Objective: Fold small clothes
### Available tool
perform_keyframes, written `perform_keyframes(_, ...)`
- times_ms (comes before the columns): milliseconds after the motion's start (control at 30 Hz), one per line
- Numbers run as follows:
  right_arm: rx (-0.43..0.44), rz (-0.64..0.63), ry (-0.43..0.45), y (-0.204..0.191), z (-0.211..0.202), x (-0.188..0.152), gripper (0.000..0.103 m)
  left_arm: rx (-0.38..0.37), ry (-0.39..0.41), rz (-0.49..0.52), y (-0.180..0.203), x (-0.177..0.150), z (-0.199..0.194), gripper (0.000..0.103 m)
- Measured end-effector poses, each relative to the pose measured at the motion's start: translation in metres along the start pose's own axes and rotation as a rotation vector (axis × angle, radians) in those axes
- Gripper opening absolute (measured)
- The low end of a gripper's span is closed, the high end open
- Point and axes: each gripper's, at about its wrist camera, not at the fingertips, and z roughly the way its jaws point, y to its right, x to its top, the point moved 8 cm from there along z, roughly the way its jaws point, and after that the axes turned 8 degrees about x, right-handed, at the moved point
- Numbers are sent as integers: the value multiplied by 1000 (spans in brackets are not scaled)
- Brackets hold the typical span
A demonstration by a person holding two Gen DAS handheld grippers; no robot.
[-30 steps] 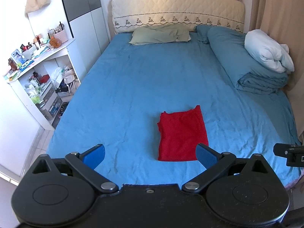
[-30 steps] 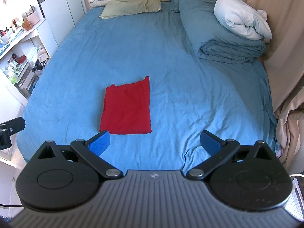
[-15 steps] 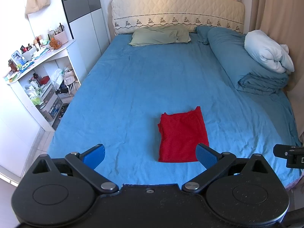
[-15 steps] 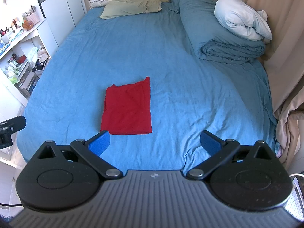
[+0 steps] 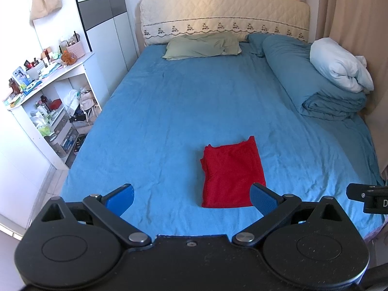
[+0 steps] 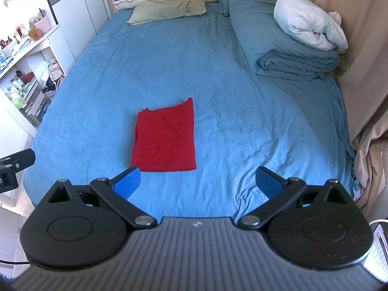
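A red garment [image 5: 232, 172] lies folded into a flat rectangle on the blue bed sheet [image 5: 184, 111], near the foot of the bed. It also shows in the right wrist view [image 6: 165, 138]. My left gripper [image 5: 192, 197] is open and empty, held back above the bed's near edge, with the garment just beyond its right finger. My right gripper [image 6: 198, 181] is open and empty, to the right of the garment, whose near edge lies by its left finger.
A green pillow [image 5: 203, 46] lies at the headboard. A rolled blue duvet [image 5: 315, 84] with a white pillow [image 5: 339, 70] lies along the right side by the curtain [image 6: 359, 48]. A cluttered white shelf [image 5: 46, 101] stands left of the bed.
Both grippers have drawn back slightly from the garment and stay open. The garment has not moved.
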Motion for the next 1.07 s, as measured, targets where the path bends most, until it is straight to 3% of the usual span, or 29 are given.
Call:
perform_keyframes(800, -7, 2, 6, -12, 4, -1, 103, 35, 19, 3, -4, 4, 1, 103)
perform_keyframes(1067, -10, 3, 12, -10, 5, 5, 103, 17, 19, 0, -9, 8, 7, 103)
